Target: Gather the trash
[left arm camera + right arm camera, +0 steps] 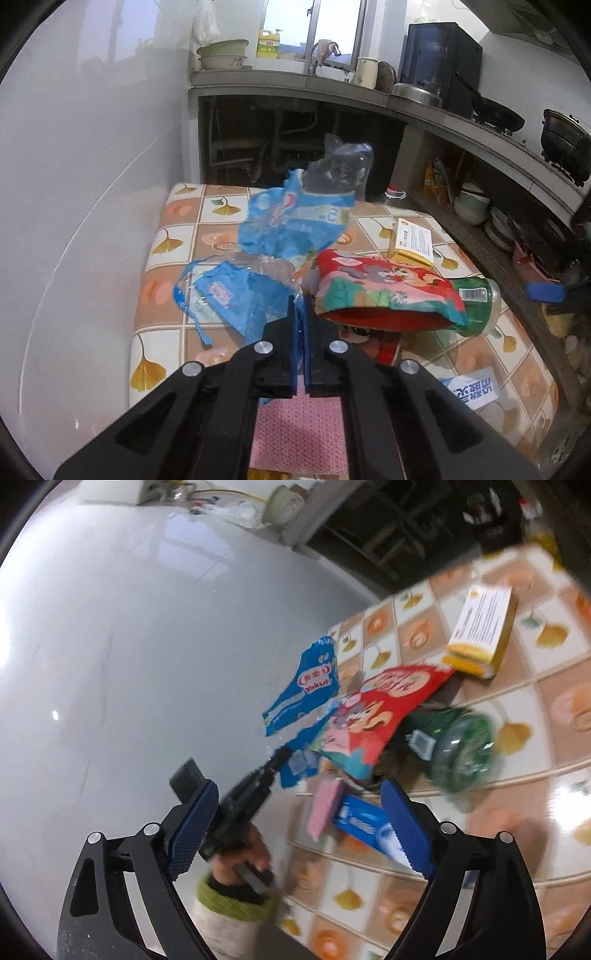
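Left gripper (301,306): jaws pressed together, pinching an edge of the blue wrapper (236,295) at their tips; seen from the right wrist it (283,754) reaches in from the lower left, gripped by a hand (242,853) in a green-cuffed sleeve (236,904).
Right gripper (299,830): jaws spread wide with nothing between the blue pads (192,834); it hangs above the table edge, apart from the trash.
Blue wrapper: crumpled blue and clear plastic, partly lifted off the table, one part rising behind the left gripper's tips; the word Yakult shows in the right wrist view (310,686).
Red bag (384,288): a cartoon-printed snack bag just right of the left gripper's tips, lying over the green bottle.
Green bottle (476,306): on its side, its bottom end sticking out from under the red bag.
Yellow box (413,240): flat on the table beyond the red bag, apart from it.
Pink cloth (299,432): under the left gripper, near the front edge.
Blue and white packet (369,823): lying beside the pink cloth.
Table (173,236): covered in a leaf-patterned tile cloth, set against a white wall (92,184).
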A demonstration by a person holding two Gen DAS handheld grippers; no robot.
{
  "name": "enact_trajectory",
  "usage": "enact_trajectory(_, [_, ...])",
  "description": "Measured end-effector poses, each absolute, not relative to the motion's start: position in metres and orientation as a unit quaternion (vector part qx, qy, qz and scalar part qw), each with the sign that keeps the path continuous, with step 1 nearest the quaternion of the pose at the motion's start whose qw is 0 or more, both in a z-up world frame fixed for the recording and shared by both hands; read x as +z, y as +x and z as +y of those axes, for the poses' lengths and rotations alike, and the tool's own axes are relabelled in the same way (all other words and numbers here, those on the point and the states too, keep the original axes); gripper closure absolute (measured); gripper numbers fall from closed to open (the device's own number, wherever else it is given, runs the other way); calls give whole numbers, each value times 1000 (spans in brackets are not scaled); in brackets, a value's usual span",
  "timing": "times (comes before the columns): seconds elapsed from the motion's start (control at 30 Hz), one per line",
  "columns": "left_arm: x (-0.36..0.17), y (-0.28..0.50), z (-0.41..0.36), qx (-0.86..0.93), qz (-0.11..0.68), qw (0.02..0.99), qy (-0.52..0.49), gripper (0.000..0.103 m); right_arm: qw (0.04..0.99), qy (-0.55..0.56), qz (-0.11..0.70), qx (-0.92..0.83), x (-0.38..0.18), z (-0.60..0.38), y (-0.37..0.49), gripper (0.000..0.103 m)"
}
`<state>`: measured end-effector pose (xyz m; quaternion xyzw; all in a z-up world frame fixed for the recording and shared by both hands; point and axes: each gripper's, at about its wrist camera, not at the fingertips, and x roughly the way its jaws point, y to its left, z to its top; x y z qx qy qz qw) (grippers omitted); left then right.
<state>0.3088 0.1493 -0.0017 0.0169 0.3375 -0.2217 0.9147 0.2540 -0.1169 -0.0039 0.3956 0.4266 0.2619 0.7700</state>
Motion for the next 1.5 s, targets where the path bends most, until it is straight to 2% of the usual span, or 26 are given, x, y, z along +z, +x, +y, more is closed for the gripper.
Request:
enact_trajectory(0.07, [-3, 306, 148, -221, 337, 915, 18, 102, 749, 422, 445, 250, -19, -112, 266, 27])
enact_trajectory(0.33, [0, 300, 144, -233, 327, 916, 13, 102, 715, 468, 470, 218, -44, -97, 292, 27])
enact_trajectory(0.43, [4, 297, 147, -237, 320, 917, 8, 102, 710, 474, 476, 210, -54, -92, 298, 33])
enact_trajectory(0.6, [13, 285, 149, -241, 306, 921, 1, 102, 702, 491, 475, 203, -70, -95, 305, 52])
enact_trajectory(0.67, [16, 281, 150, -242, 301, 922, 0, 102, 699, 496, 473, 203, -74, -98, 306, 67])
enact_trajectory(0.7, [20, 277, 150, -243, 297, 924, 0, 102, 697, 499, 472, 204, -76, -98, 307, 71])
enact_trajectory(0.77, [25, 270, 150, -243, 288, 926, 2, 102, 689, 510, 469, 210, -82, -100, 307, 89])
enact_trajectory(0.83, [32, 263, 150, -242, 278, 930, 3, 102, 686, 519, 461, 217, -84, -102, 305, 95])
enact_trajectory(1.23, [78, 192, 130, -249, 230, 940, 51, 102, 736, 486, 397, 252, -38, -125, 278, 102])
enact_trajectory(1.4, [85, 152, 112, -279, 251, 925, 59, 102, 762, 434, 394, 276, -20, -136, 241, 102])
enact_trajectory(1.5, [79, 132, 103, -311, 291, 904, 35, 102, 758, 418, 403, 297, -23, -143, 209, 103])
